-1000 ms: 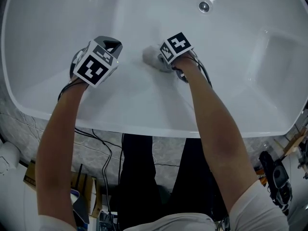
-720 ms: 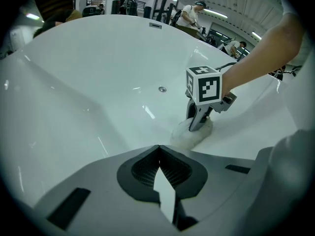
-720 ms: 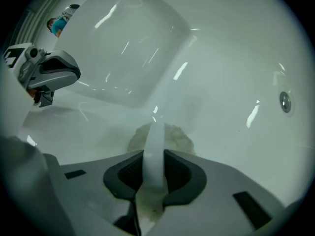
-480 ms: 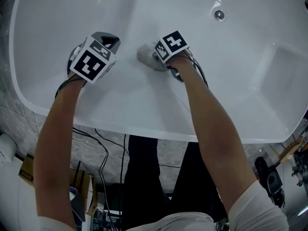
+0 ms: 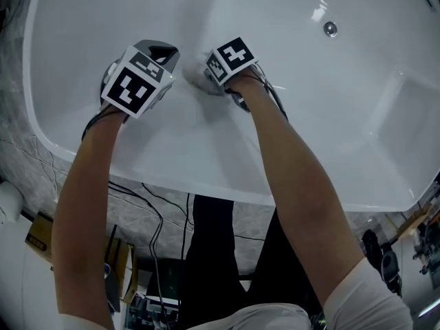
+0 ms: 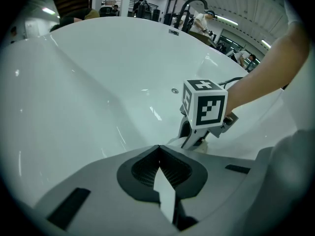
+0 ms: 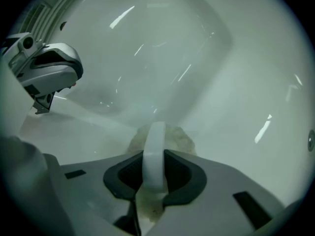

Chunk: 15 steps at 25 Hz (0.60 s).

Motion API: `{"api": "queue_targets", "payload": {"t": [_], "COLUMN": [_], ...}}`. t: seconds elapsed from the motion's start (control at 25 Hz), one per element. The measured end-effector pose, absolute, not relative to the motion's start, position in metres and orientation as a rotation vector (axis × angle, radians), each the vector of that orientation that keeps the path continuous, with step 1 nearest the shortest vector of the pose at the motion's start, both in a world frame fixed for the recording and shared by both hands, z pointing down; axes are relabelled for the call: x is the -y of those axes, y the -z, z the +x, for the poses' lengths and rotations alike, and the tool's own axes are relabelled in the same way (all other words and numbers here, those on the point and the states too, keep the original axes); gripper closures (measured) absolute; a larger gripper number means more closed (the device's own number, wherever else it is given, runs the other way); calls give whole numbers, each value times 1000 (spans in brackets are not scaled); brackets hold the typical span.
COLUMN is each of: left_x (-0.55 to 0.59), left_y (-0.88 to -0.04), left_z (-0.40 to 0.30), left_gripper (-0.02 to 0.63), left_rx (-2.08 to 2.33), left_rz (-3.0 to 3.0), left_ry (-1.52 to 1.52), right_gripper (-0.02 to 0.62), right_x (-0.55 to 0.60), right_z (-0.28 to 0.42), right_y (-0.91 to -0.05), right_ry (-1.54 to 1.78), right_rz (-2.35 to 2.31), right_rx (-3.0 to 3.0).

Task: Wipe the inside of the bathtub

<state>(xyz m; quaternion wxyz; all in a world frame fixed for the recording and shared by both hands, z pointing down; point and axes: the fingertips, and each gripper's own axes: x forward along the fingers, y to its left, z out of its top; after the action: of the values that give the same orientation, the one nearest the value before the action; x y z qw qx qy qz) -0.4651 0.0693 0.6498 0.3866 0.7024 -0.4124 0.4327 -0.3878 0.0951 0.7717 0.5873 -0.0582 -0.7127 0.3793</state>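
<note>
The white bathtub (image 5: 309, 150) fills the head view. My right gripper (image 5: 207, 75) is shut on a pale beige cloth (image 5: 197, 79) and presses it against the tub's inner wall. In the right gripper view the cloth (image 7: 170, 134) bulges past the jaw tips, with a white band (image 7: 155, 154) running between them. My left gripper (image 5: 165, 57) hovers just left of the right one, shut with nothing in it (image 6: 158, 149). The right gripper's marker cube (image 6: 204, 107) shows ahead in the left gripper view, and the left gripper (image 7: 49, 70) shows at the upper left of the right gripper view.
A round metal fitting (image 5: 331, 27) sits on the tub wall at the far right. A recessed step (image 5: 412, 108) is moulded into the right end. Cables (image 5: 148, 215) and boxes lie on the floor beside my legs, below the near rim (image 5: 206, 184).
My right gripper has slid the cloth leftward along the tub wall, away from the metal fitting and closer to the left gripper. The left gripper has barely moved.
</note>
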Motion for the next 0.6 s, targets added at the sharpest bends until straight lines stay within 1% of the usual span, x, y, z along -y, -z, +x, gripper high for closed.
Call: {"api": "queue_targets", "payload": {"t": [0.44, 0.6], "left_x": [-69, -69], "left_y": [-634, -619], "left_z": [-485, -490], "left_gripper": [594, 594], "left_rx": [1132, 1144], "left_rz": [1781, 1791], "left_ry": [-1018, -1008], "right_gripper": [499, 499], "right_x": [-123, -122], "right_z": [-448, -458], "right_y": [-754, -728], "right_ry": [-878, -848], "right_rz": [-222, -248], "right_rx": [1788, 1848]}}
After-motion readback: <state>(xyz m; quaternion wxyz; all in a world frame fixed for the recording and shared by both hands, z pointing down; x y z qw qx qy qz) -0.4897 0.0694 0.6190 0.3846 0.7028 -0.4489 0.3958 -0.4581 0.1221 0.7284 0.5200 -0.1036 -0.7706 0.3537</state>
